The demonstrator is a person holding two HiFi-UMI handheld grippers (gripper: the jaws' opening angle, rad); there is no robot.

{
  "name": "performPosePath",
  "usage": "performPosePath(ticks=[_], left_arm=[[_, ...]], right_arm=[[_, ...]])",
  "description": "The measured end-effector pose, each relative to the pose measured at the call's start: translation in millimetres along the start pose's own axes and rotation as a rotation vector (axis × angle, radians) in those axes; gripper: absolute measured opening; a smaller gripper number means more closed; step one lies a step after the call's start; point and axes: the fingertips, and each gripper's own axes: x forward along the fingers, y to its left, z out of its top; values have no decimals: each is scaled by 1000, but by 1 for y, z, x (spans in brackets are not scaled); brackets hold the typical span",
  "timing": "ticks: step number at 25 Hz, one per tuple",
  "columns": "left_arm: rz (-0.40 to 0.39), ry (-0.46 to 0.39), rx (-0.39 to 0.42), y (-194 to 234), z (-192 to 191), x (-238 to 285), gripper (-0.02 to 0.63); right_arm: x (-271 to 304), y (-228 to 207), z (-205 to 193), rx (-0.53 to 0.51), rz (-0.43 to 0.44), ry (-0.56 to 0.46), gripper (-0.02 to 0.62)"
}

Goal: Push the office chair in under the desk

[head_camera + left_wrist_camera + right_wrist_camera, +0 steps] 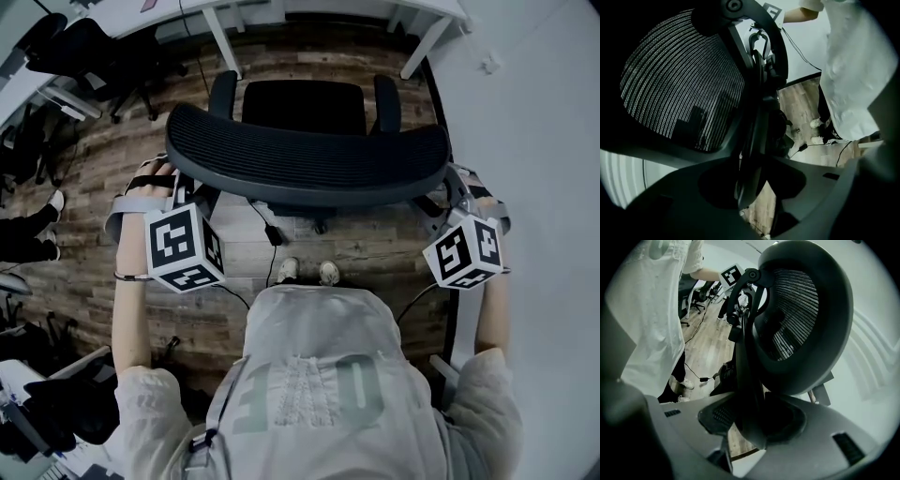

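The black mesh-backed office chair stands square in front of the tongs, its seat turned away from them toward the white desk beyond. From where the tongs are, the order is plain: curved backrest first, seat past it, desk farthest off. Chair and desk are near each other, but the seat is not under the desktop yet, as far as I can judge.

The backrest's long axis runs side to side, straight across the line of the push. The left gripper is at its left end, jaws closed on the dark plastic rim of the back. The right gripper is at the other end, jaws clamped on the rim there the same way. Neither is nearer; they sit level, one at each end.

So the move looks to turn on one thing: the desk opening lies dead ahead of both tongs, between the two slanted white legs. An even shove from both ends should roll the chair straight over the wooden plank floor. Push one side harder and I would expect it to swing toward a leg.
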Motion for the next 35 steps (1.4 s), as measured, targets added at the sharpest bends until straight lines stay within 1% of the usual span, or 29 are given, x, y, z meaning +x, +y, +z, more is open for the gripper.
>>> performPosePath(ticks=[4, 7, 9, 13, 18, 20, 22, 29, 32, 35], left_arm=[[4, 7, 18, 22, -9, 17, 175], [38, 14, 43, 42, -17, 32, 175], [49, 5, 52, 53, -19, 42, 175], [35, -20, 68, 76, -22, 61, 175], [67, -63, 96, 108, -21, 83, 176], [95, -65, 107, 120, -19, 92, 175], [106, -59, 111, 130, -16, 103, 175], [85, -46, 132, 173, 9, 145, 173], [87, -49, 137, 196, 29, 160, 172], [67, -33, 134, 203, 47, 178, 167]], right_arm=[[20, -17, 4, -2, 2, -2, 170], [35, -33, 9, -2, 1, 0, 169], [44, -43, 9, 6, -9, 5, 169], [64, -64, 9, 32, -12, 23, 169], [81, -91, 5, 55, -6, 56, 169], [86, -99, 1, 62, -5, 64, 169], [92, -108, -2, 62, -9, 67, 169], [113, -148, -32, 69, -1, 81, 163], [119, -177, -52, 61, -2, 62, 163], [129, -197, -76, 49, 18, 72, 162]])
